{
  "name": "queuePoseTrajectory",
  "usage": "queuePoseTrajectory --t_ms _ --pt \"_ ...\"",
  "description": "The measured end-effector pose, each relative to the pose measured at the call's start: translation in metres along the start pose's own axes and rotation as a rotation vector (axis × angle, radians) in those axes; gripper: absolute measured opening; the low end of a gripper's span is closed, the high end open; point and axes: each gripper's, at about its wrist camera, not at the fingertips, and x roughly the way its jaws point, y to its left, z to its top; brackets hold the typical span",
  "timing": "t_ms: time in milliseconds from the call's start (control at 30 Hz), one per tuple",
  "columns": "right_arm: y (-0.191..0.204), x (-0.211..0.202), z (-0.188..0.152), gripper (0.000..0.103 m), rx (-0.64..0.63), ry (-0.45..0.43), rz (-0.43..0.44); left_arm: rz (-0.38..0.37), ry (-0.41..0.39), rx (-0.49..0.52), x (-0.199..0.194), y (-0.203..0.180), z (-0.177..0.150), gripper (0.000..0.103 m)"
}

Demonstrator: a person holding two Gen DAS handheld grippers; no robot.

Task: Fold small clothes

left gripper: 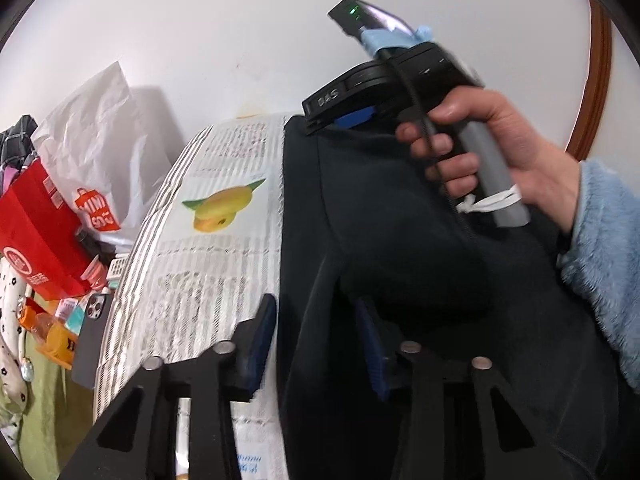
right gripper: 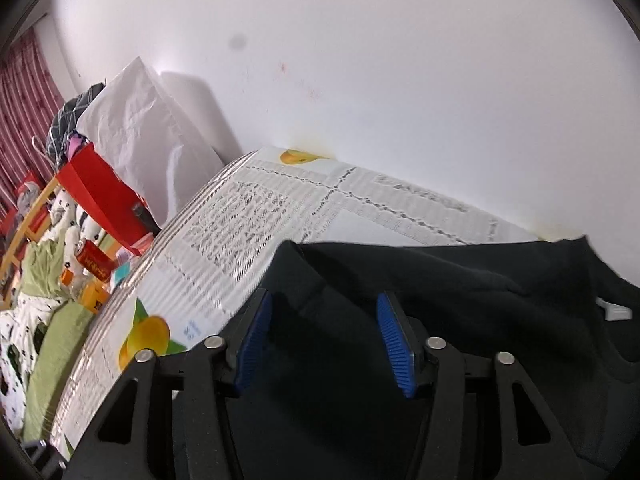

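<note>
Left wrist view: dark garment (left gripper: 420, 280) edge between parted jaws, untouched.

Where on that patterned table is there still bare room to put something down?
Free: the printed tablecloth between the dark garment and the table's left edge, and the strip between the garment and the white wall. Crowded: off the left edge, by the red bag, the white bag and a phone.
</note>
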Motion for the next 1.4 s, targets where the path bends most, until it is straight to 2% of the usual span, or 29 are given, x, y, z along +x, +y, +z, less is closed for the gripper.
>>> queuePoseTrajectory --t_ms 33,67,100,200,333,467,600,667,800,833,900,1000,1100,1200,1333,1367,1400 --pt "0.0 0.001 0.0 0.014 0.004 -0.002 0.019 -0.012 -0.009 -0.001 0.0 0.0 0.001 0.013" --pt "0.001 0.001 0.0 0.012 0.001 -0.002 0.039 -0.016 -0.024 -0.012 -0.002 0.002 0.0 0.007" --pt "0.003 -0.002 0.0 0.01 -0.008 -0.012 0.034 -0.023 -0.041 -0.035 -0.005 0.007 0.0 0.007" --pt "0.008 -0.025 0.002 0.009 -0.02 -0.087 0.064 -0.108 -0.067 -0.15 -0.014 0.03 -0.002 0.007" --pt "0.018 -0.039 0.016 0.009 0.007 -0.148 0.15 -0.111 -0.058 -0.251 -0.011 0.051 -0.005 0.006" --pt "0.034 -0.009 0.023 0.009 -0.002 -0.095 0.111 -0.11 -0.016 -0.317 -0.002 0.062 -0.009 0.006" --pt "0.04 0.031 0.013 0.012 -0.005 -0.012 0.014 -0.113 0.017 -0.336 0.004 0.065 -0.011 0.006" --pt "0.041 0.028 0.01 0.015 -0.011 -0.029 0.004 -0.11 0.029 -0.333 0.005 0.064 -0.011 0.006" --pt "0.034 -0.007 0.002 0.024 0.006 -0.027 0.015 -0.093 0.048 -0.313 0.001 0.059 -0.011 0.007" --pt "0.032 -0.025 -0.006 0.027 -0.007 -0.037 -0.003 -0.092 0.05 -0.308 -0.002 0.058 -0.012 0.007" --pt "0.021 -0.062 -0.027 0.039 -0.03 -0.069 -0.053 -0.094 0.046 -0.296 -0.009 0.055 -0.012 0.01" --pt "-0.008 -0.12 -0.075 0.039 -0.031 -0.115 -0.216 -0.097 0.04 -0.27 -0.023 0.048 -0.017 0.027" --pt "-0.061 -0.176 -0.131 0.039 0.037 -0.134 -0.385 -0.111 0.033 -0.235 -0.037 0.038 -0.025 0.029" --pt "-0.128 -0.219 -0.185 0.039 0.186 -0.073 -0.518 -0.131 0.047 -0.22 -0.046 0.028 -0.035 0.029" --pt "-0.186 -0.264 -0.244 0.039 0.317 -0.061 -0.588 -0.163 0.057 -0.202 -0.055 0.013 -0.049 0.032" --pt "-0.194 -0.27 -0.256 0.039 0.338 -0.057 -0.575 -0.167 0.06 -0.187 -0.056 0.007 -0.053 0.037" --pt "-0.2 -0.275 -0.267 0.039 0.358 -0.058 -0.549 -0.166 0.064 -0.177 -0.056 0.002 -0.056 0.049"
